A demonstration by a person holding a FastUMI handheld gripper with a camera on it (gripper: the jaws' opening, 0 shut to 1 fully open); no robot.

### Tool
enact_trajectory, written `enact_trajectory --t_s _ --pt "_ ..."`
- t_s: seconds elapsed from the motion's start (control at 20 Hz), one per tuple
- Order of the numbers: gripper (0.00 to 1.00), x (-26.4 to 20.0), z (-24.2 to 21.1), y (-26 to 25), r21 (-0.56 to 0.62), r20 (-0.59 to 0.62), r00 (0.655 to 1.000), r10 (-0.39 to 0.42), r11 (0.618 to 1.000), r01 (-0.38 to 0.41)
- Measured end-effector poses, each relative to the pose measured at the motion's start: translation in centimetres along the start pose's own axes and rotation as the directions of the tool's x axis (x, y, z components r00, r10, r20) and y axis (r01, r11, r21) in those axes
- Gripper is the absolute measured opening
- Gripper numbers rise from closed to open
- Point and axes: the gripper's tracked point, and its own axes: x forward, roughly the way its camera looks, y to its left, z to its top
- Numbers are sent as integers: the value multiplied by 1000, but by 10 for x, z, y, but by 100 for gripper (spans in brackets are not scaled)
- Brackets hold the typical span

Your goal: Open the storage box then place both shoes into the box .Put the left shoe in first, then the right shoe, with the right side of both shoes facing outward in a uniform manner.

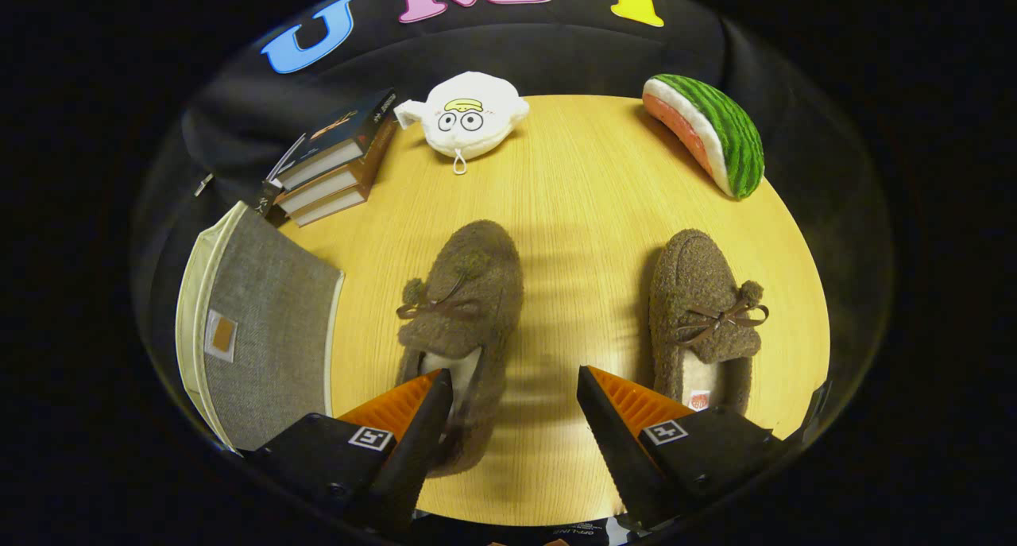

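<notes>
Two brown fuzzy shoes with bows lie on the round wooden table (588, 180). The left-hand shoe (465, 300) lies just ahead of my left finger, its heel end partly hidden behind that finger. The right-hand shoe (703, 315) lies ahead of and outside my right finger. My gripper (515, 381) is open, with bare table between the fingers. The grey fabric storage box (266, 323) with a cream rim stands at the table's left side, beside the left finger, its lid shut.
A stack of books (338, 160) sits beyond the box at the back left. A white plush pouch with a cartoon face (470, 115) lies at the back middle. A plush watermelon slice (707, 133) rests at the back right edge.
</notes>
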Motion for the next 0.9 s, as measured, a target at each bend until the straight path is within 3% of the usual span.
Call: enact_trajectory --t_s 0.2,0.25,0.4,0.55,0.65,0.9 --pt "91 20 5 5 65 -32 999 16 998 -14" --pt "76 22 4 6 74 -40 999 16 997 -13" --pt "57 30 3 9 59 -40 999 5 998 -3" --pt "23 34 2 13 103 -53 999 4 995 1" --pt "14 33 1 14 101 -51 999 -2 995 7" --pt "5 24 1 14 106 -60 998 32 994 -26"
